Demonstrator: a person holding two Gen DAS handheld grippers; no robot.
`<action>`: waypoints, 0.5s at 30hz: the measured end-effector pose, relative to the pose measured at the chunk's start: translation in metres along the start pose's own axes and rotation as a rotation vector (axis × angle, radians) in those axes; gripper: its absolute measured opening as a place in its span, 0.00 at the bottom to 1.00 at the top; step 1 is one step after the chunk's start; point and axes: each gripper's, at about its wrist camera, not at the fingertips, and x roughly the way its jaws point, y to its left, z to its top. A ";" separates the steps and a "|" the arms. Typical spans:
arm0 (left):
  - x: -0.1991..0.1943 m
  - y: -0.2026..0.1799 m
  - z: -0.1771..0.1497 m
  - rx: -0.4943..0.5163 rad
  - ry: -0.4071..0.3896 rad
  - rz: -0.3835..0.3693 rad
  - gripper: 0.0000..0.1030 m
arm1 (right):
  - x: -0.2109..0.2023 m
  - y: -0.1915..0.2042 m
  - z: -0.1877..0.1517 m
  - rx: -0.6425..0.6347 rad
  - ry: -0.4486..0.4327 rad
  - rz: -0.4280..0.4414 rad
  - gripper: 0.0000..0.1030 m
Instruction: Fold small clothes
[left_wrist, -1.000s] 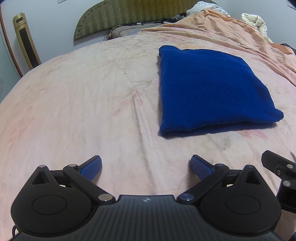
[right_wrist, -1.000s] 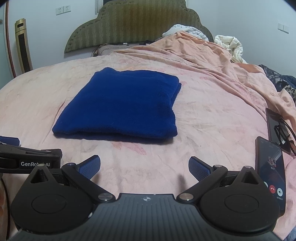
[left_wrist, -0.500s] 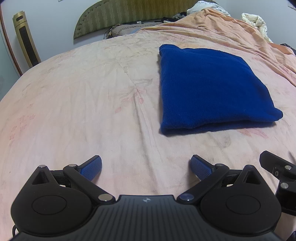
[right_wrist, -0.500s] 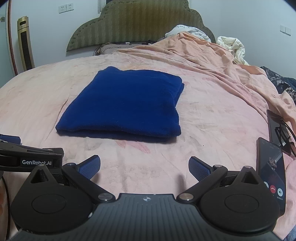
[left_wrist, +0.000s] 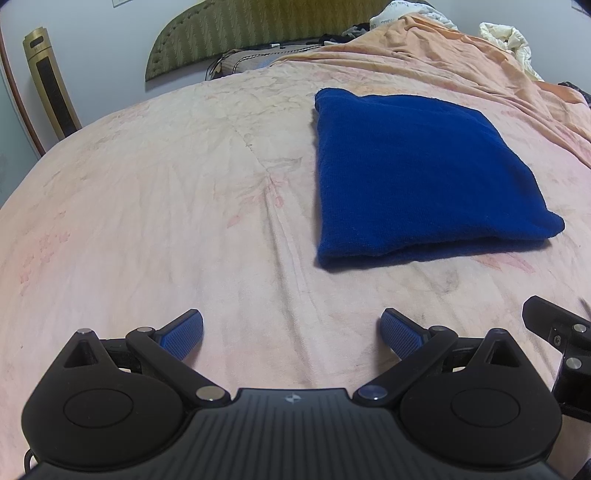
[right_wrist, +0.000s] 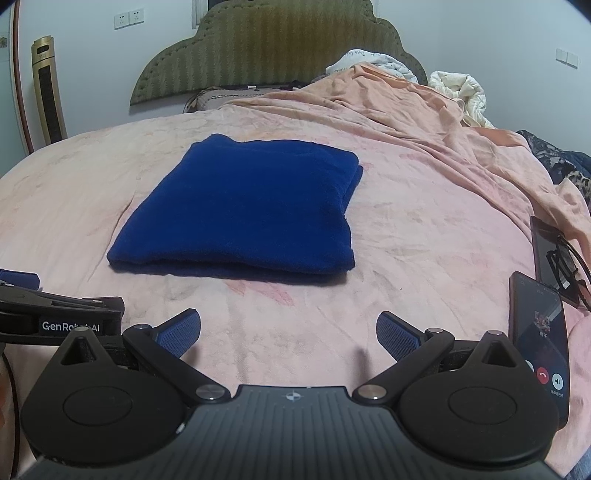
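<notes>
Nearer now, folded blue cloth (right_wrist: 240, 210) hides its layers.

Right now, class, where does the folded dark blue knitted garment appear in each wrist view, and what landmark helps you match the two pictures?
Left wrist view: the folded dark blue knitted garment lies right of centre on the pink bedsheet.
Right wrist view: the garment lies left of centre, ahead of the open tongs.
Shared landmark: the green padded headboard at the bed's far end.
</notes>
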 end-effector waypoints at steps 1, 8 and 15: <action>0.000 0.000 0.000 0.001 0.000 0.001 1.00 | 0.000 0.000 0.000 0.000 -0.001 0.001 1.00; 0.000 -0.004 0.000 0.009 -0.002 0.013 1.00 | 0.002 -0.006 -0.001 0.013 0.000 0.001 1.00; 0.001 -0.006 0.002 0.015 -0.001 0.019 1.00 | 0.003 -0.011 -0.001 0.020 -0.002 0.004 1.00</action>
